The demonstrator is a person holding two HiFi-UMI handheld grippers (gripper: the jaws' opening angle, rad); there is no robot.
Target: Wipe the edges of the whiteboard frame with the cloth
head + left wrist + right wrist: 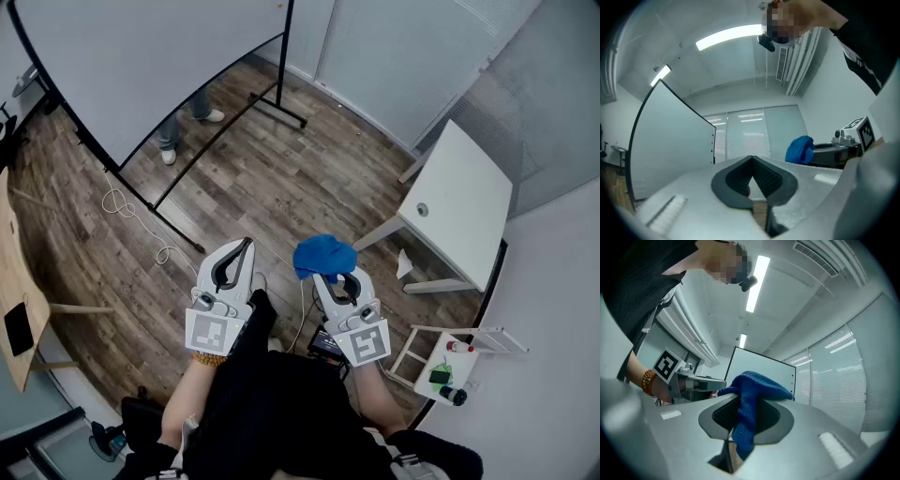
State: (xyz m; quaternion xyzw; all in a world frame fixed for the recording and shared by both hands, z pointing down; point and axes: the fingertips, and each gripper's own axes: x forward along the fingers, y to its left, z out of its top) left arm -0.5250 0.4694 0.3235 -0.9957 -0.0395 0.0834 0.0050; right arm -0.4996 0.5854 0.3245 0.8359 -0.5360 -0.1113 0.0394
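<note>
low over the wooden floor (pixel 281 187), well apart from the whiteboard (pixel 141 66): gripping the blue cloth (pixel 324 255) in the right gripper (pixel 328 275), left gripper (pixel 247 244) closed, empty. seemingly pre-wipe; next, reaching over, pressing cloth along its edge.

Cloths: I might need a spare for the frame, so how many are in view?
1. The blue cloth is clamped in the right gripper; the shut left gripper holds none. More could lie out of view.
</note>
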